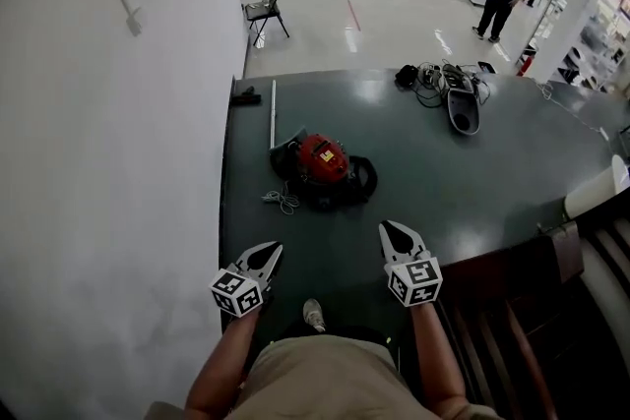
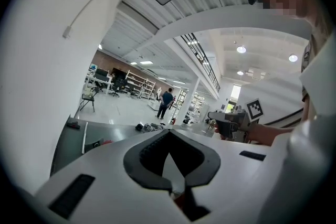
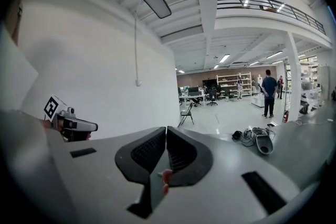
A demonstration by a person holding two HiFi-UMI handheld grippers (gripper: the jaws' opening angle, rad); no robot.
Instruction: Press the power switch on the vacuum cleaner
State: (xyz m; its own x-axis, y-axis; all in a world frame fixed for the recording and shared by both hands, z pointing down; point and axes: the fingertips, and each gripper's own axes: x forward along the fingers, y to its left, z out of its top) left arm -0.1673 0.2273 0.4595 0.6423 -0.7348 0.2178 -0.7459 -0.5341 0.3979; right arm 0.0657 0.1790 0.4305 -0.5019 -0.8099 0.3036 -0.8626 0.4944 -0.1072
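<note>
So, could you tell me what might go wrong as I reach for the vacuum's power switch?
The vacuum cleaner sits free on the smooth table, so a sideways push could slide it instead of pressing. The loose cord beside it lies nearest the left gripper and could snag it.

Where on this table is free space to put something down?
Bare: the dark green table between the round red vacuum cleaner and the right edge, and the strip nearer than it. Crowded: the far edge, around the tangled black cables.

Red-topped black vacuum cleaner (image 1: 323,169) sits on dark platform (image 1: 472,182).
</note>
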